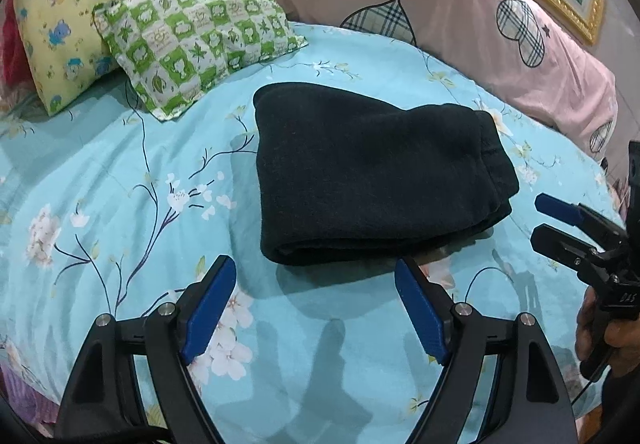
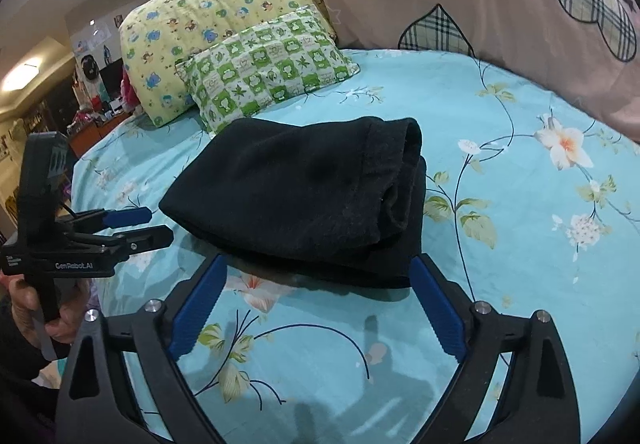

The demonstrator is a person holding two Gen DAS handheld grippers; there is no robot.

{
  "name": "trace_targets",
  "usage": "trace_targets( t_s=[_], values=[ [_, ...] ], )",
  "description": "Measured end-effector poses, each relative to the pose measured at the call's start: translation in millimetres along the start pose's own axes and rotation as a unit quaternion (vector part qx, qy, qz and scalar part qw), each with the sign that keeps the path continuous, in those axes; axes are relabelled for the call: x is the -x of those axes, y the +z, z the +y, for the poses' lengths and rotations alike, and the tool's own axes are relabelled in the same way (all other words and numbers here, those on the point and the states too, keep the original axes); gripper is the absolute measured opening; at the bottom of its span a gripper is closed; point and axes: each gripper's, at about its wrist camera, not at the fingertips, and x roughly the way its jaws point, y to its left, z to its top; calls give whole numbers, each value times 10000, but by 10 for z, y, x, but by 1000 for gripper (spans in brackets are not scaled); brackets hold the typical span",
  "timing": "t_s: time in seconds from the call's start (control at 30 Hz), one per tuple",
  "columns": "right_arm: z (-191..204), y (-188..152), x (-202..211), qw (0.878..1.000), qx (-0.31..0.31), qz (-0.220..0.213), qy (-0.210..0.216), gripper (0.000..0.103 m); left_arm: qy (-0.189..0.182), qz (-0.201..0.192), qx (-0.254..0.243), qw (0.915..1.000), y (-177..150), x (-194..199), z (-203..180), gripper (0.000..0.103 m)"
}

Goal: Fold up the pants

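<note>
The pants point(image 1: 372, 176) lie on the bed sheet point(image 1: 120, 172) as a compact black bundle, folded over into several stacked layers. The near fold edge is rounded and even. On the bundle's right side the layer ends and a ribbed band are exposed, slightly staggered rather than flush. The fabric looks thick and soft, so I judge the bundle will hold its shape without pressure. I judge the folding to be essentially complete; at most, squaring the staggered right-side ends remains.

My left gripper point(image 1: 316, 308) is spread wide and holds nothing, just short of the bundle's near edge. My right gripper point(image 2: 316, 304) is likewise spread wide and empty, its fingertips close to the near edge.

Beyond the bundle, a green checked pillow point(image 1: 200, 36) rests against a yellow pillow point(image 1: 80, 0), with a pink duvet point(image 1: 440, 4) alongside.
</note>
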Motion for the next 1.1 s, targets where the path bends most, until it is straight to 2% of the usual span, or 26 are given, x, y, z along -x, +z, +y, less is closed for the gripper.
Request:
trace_targets(
  t_s=[0.23,0.57,1.1],
  values=[
    [55,-79,-36,9999,53,49,-147,94,252,-38,-381,9989,-80,0,-153,84],
    [77,-178,-99,9998,102,75,-171,95,552,-53,-592,9967,-122,-101,-233,85],
    [104,-217,-244,9996,180,186,-103,95,669,-48,-658,9956,-99,-202,-227,85]
  ],
)
